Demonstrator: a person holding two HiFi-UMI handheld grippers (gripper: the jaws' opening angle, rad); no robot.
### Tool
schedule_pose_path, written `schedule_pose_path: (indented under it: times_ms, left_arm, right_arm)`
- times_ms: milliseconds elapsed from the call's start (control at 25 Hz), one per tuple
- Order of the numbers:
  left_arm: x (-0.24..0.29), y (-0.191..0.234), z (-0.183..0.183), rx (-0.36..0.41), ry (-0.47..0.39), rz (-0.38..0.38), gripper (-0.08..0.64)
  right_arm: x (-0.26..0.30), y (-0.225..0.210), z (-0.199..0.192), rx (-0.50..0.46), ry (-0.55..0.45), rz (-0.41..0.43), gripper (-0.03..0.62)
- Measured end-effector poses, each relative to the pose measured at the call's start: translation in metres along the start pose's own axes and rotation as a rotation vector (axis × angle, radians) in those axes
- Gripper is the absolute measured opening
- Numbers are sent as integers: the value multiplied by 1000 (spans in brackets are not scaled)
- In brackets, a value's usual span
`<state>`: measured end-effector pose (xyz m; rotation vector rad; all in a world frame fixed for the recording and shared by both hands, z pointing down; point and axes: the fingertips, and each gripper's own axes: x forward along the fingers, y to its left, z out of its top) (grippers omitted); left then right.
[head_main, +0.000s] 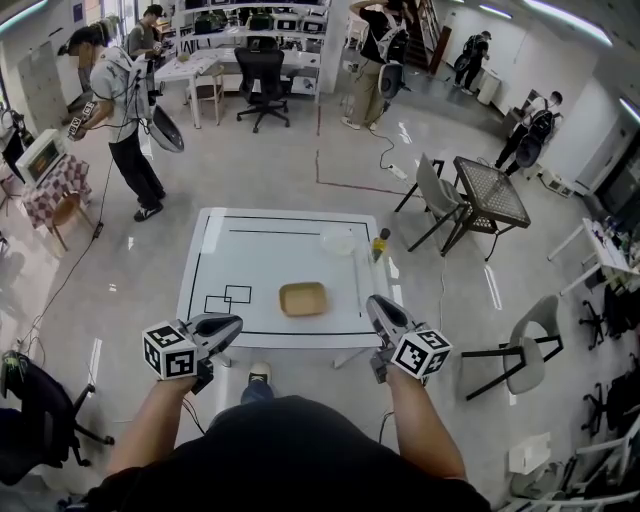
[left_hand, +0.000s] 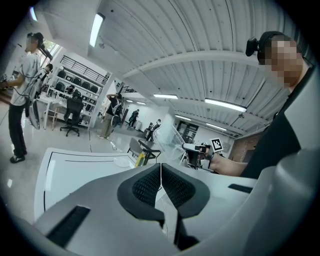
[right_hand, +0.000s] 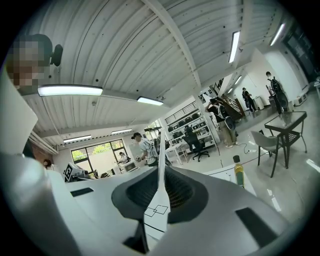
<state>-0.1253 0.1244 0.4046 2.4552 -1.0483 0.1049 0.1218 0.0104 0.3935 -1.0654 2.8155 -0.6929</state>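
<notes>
1. Head view: the left gripper (head_main: 232, 322) and the right gripper (head_main: 376, 303) are held at about the same height over the near edge of a white table (head_main: 260, 255), well apart from each other. Their tips point towards the table. A tan tray (head_main: 303, 298) lies on the table between the two and a little beyond their tips, and neither gripper touches it. Farther back stand a clear bowl (head_main: 338, 240) and, just beside it at the table's right edge, a bottle (head_main: 380, 244) of yellow liquid.

2. Left gripper view: the two dark pads (left_hand: 145, 186) are pressed together along a single seam, with nothing caught between them. Past the tips are the white tabletop and the bottle (left_hand: 140, 159). The tray cannot be seen here.

3. Right gripper view: the jaws are closed to a hairline slit and grip nothing. Only the tabletop, with its drawn squares (right_hand: 156, 210), shows through where the slit widens lower down. The bottle (right_hand: 239, 171) stands to the right, upright.
</notes>
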Motion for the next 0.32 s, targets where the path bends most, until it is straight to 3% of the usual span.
schedule_pose_path:
  times_ms: [320]
  left_arm:
    - [12,-5,3,10,2,-11,25]
  right_arm:
    - [-5,-13,-4,11,11,-15,52]
